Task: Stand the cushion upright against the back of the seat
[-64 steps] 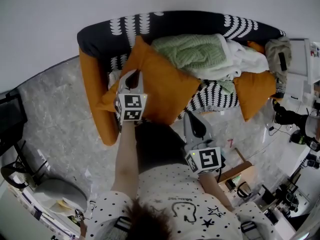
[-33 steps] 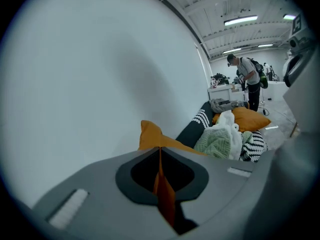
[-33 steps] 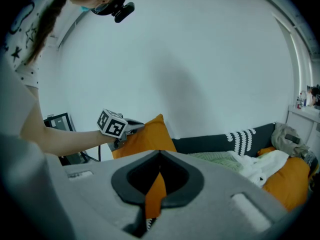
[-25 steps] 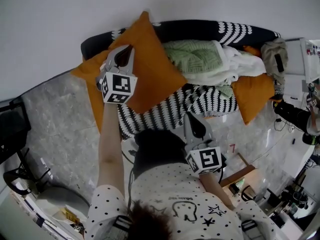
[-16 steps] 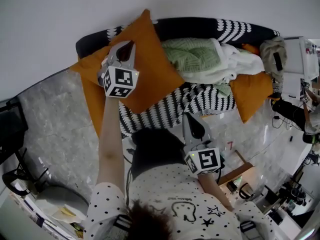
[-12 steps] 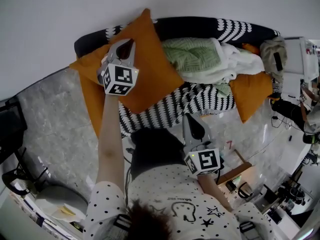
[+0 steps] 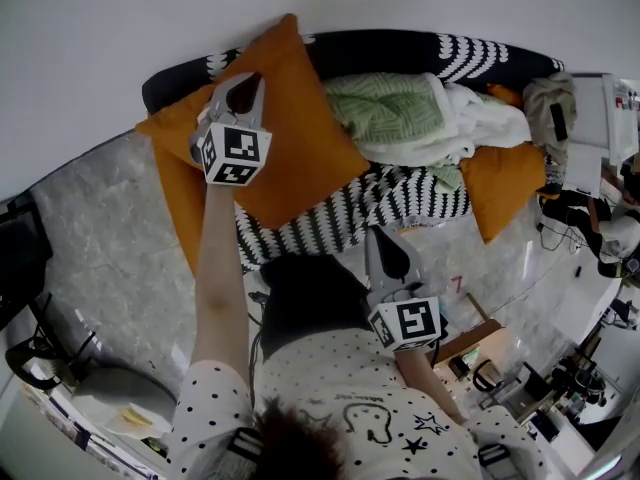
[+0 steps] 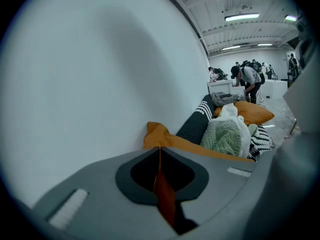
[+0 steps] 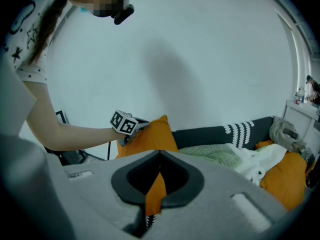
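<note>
An orange cushion [image 7: 295, 133] stands on one corner at the left end of the black-and-white patterned sofa [image 7: 400, 48], with its top corner against the wall above the backrest. My left gripper [image 7: 247, 86] is shut on the cushion's upper left edge. In the left gripper view, orange fabric [image 8: 162, 194] is pinched between the closed jaws of the left gripper [image 8: 160, 148]. My right gripper [image 7: 388, 248] hangs shut and empty in front of the seat's front edge. The right gripper view shows the cushion [image 9: 150, 134] and the left gripper [image 9: 142, 125] beyond the right gripper [image 9: 160, 154].
A green knitted blanket [image 7: 385, 108] and a white cloth [image 7: 480, 118] are heaped on the seat's middle. A second orange cushion [image 7: 510, 188] lies at the right end. The sofa has an orange left armrest [image 7: 185, 223]. Desks with gear [image 7: 580, 368] stand at the right.
The cushion, earlier lying low on the seat, has been lifted onto its corner against the backrest. Over the last second the left gripper sank slightly with it. The right gripper kept still.
</note>
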A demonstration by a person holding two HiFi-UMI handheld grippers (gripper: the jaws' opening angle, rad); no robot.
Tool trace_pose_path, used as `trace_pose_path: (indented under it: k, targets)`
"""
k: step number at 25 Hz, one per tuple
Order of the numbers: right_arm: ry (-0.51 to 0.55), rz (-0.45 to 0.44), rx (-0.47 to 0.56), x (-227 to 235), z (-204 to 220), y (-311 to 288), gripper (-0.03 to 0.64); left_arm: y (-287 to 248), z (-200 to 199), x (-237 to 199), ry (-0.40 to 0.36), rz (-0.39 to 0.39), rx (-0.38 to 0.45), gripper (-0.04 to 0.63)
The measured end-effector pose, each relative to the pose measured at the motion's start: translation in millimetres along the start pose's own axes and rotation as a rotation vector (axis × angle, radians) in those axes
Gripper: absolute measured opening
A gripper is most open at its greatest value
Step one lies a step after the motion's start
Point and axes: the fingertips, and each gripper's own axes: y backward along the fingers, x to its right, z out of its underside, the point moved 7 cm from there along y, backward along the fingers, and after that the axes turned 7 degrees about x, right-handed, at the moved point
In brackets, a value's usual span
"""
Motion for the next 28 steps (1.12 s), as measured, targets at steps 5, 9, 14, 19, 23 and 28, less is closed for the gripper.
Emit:
trace_pose_path:
  k: [5,9,14,19,23,28]
  targets:
    - [0.000,0.001,-0.008,0,0,-4,0.002,-7,8,-4,-0.002,0.003,-0.006,0.012]
    - [0.003,0.007,-0.011,-3,-2,-4,0.002,-10,15,-9,0.000,0.011,-0.015,0.012]
    - [0.005,0.011,-0.012,-2,-2,-4,0.002,-15,22,-12,0.005,0.026,-0.025,0.014]
    - [-0.001,0.009,-0.014,-3,2,-2,0.002,-21,29,-12,-0.013,0.023,-0.038,0.017]
    - [0.003,0.008,-0.013,-3,2,-3,0.002,-25,33,-12,-0.015,0.032,-0.050,0.017]
    - [0.004,0.005,-0.008,-5,3,-1,0.002,-25,37,-10,-0.012,0.038,-0.051,0.018]
